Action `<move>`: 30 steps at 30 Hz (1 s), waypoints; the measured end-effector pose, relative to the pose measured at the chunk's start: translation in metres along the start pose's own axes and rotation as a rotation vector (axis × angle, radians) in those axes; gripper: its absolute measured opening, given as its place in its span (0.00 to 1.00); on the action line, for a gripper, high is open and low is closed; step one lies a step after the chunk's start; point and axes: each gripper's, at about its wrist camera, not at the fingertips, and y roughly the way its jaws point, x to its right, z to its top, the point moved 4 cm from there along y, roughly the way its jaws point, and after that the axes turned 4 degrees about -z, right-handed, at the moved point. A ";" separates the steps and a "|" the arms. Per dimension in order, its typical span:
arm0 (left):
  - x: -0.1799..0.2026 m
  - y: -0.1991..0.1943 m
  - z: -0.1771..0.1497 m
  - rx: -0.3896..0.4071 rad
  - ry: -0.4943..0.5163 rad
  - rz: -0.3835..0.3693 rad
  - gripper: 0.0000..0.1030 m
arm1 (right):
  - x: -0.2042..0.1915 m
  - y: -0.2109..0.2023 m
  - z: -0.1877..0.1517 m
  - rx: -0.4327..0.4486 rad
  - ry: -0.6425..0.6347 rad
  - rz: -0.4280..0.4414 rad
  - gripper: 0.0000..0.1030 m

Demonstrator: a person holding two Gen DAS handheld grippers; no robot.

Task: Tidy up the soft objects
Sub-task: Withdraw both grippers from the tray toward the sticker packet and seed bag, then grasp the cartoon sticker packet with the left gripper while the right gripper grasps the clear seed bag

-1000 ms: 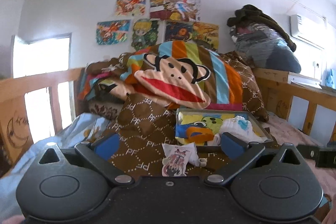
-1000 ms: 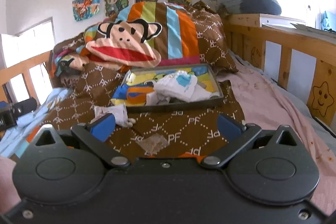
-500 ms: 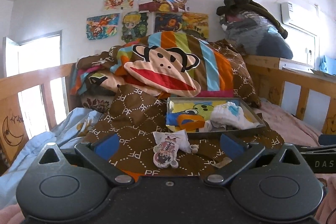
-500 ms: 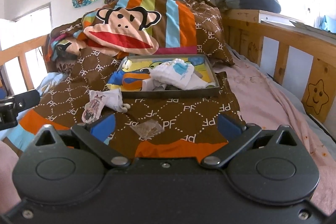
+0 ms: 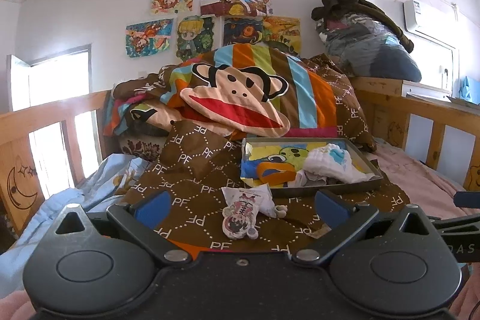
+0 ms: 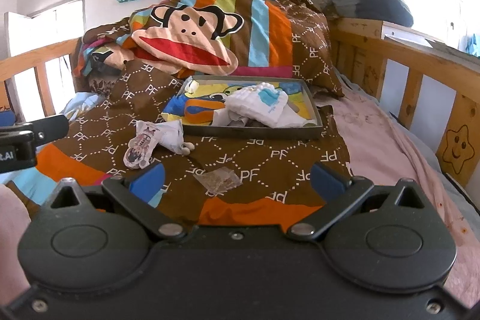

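Observation:
A grey tray (image 5: 328, 190) (image 6: 255, 134) sits on the brown quilt and holds a white cloth with a blue patch (image 5: 333, 165) (image 6: 259, 104) and a blue-orange cloth (image 5: 270, 173) (image 6: 195, 108). In front of it lies a small white cartoon-print soft toy (image 5: 244, 212) (image 6: 150, 141). A small clear packet (image 6: 218, 179) lies nearer. My left gripper (image 5: 240, 207) is open and empty, just short of the toy. My right gripper (image 6: 237, 180) is open and empty, above the packet.
A striped monkey-face blanket (image 5: 240, 101) (image 6: 192, 35) is piled behind the tray. Wooden bed rails run along the left (image 5: 39, 140) and right (image 6: 420, 74). A pink sheet (image 6: 390, 146) covers the right side of the bed. A bundle of bags (image 5: 366, 47) sits on the headboard shelf.
Both grippers have pulled back from the tray and risen a little; more of the quilt, the toy and the packet now show. Both stay open.

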 end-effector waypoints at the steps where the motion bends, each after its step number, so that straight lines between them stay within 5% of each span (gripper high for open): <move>1: 0.000 0.000 0.000 0.000 0.005 0.000 0.99 | 0.001 0.000 0.000 0.002 -0.005 0.001 1.00; 9: 0.003 0.001 0.000 -0.006 0.027 -0.004 0.99 | 0.003 0.005 0.001 -0.014 -0.046 0.015 1.00; 19: -0.013 0.020 -0.004 -0.068 -0.064 -0.003 0.99 | 0.009 0.025 0.007 -0.055 -0.004 0.041 1.00; 30: -0.028 0.084 -0.007 -0.117 -0.106 -0.059 0.99 | -0.005 0.085 0.032 -0.034 -0.163 0.112 1.00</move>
